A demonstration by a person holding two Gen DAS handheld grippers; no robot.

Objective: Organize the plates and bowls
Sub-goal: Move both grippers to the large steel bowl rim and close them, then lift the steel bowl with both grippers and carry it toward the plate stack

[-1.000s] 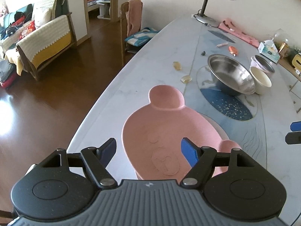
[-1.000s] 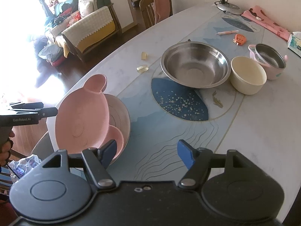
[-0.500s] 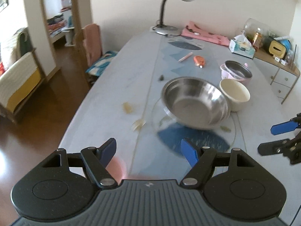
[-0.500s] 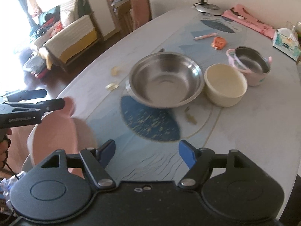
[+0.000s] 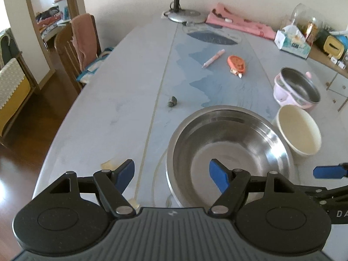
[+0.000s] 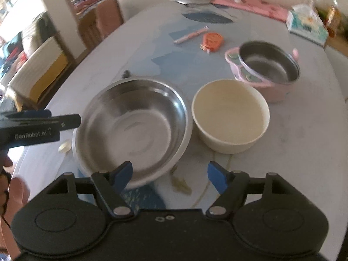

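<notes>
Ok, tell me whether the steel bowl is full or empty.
Empty: the steel bowl sits upright, its bare shiny bottom visible in both views.

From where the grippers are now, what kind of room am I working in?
Most likely a home dining area: a long table carrying a steel bowl, a wooden chair alongside, and a sofa through the opening beyond.

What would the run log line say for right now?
left gripper: open, empty | right gripper: open, empty | steel bowl, cream bowl, pink pot: on table, untouched
</notes>
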